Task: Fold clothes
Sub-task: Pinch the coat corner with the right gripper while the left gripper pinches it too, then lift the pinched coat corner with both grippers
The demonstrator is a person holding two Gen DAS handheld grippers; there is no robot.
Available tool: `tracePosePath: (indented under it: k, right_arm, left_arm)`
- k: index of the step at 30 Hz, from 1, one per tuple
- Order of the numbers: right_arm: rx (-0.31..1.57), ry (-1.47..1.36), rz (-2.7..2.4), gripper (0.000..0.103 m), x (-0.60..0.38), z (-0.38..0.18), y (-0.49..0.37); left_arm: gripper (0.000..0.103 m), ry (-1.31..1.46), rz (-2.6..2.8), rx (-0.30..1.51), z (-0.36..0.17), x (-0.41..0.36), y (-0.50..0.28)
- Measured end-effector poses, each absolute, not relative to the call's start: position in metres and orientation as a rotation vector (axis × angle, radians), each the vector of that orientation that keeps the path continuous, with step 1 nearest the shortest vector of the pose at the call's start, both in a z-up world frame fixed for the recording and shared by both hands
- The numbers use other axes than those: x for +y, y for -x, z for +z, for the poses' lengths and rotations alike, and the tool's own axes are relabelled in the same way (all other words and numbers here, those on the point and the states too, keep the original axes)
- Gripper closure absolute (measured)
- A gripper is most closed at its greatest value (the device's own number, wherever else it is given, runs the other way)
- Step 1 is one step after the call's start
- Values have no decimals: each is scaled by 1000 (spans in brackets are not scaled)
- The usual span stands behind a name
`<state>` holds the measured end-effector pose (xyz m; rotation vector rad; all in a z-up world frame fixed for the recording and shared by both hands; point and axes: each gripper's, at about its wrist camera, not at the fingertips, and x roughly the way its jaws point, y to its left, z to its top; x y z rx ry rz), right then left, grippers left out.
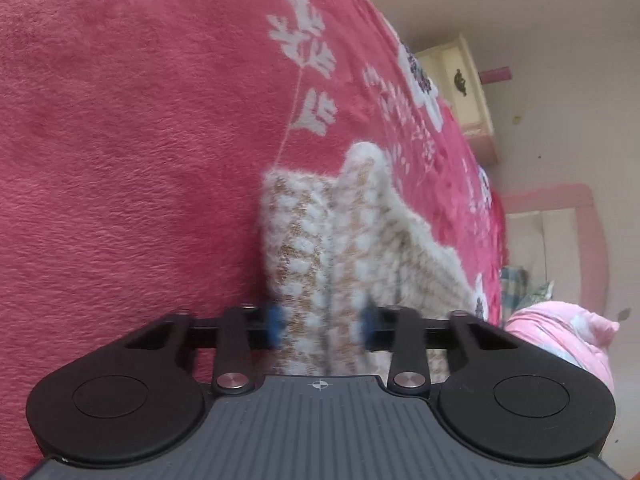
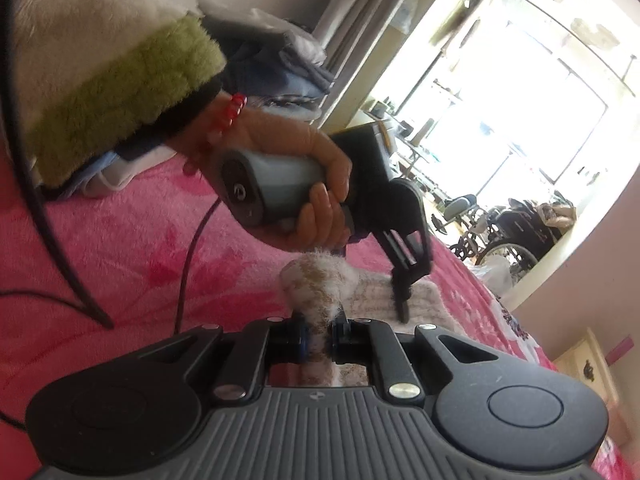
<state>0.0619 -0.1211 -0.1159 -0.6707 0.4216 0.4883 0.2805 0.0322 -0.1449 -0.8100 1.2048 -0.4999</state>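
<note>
The bed blanket [image 1: 120, 140] is deep pink with white leaf sprigs and white flowers with dark purple centres. The fuzzy knit garment [image 1: 340, 240] is cream, checked with tan. Each hand-held gripper is black and grey with blue fingertip pads [image 1: 275, 322]. The person's sleeve [image 2: 80, 32] is cream with an olive-green cuff [image 2: 124, 96]; red beads [image 2: 234, 110] circle the wrist.
</note>
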Motion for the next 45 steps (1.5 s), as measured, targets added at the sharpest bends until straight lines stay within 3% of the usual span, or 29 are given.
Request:
tracePosePath:
  k: [3, 9, 23, 30, 34, 41, 45]
  right_arm:
    - [423, 606, 462, 91, -130, -102, -63]
    - [375, 468, 376, 91, -160, -66, -49]
    - [234, 134, 104, 91, -278, -13, 15]
    - [244, -150, -62, 92, -368, -28, 38]
    - [295, -356, -151, 92, -424, -54, 43]
    - [434, -925, -214, 92, -527, -139, 43]
    - [386, -1001, -201, 92, -546, -136, 53]
  left_arm:
    - [87, 815, -505, 1140, -123, 26, -274]
    - [88, 751, -525, 1038, -62, -6, -264]
    - [88, 389, -560, 954, 50, -161, -229]
    - [87, 161, -619, 941, 53, -276, -209]
    - [66, 22, -692, 909, 35, -330, -197]
    - [65, -61, -896, 873, 22, -331, -170]
    - [65, -182, -982, 835, 19, -314, -147]
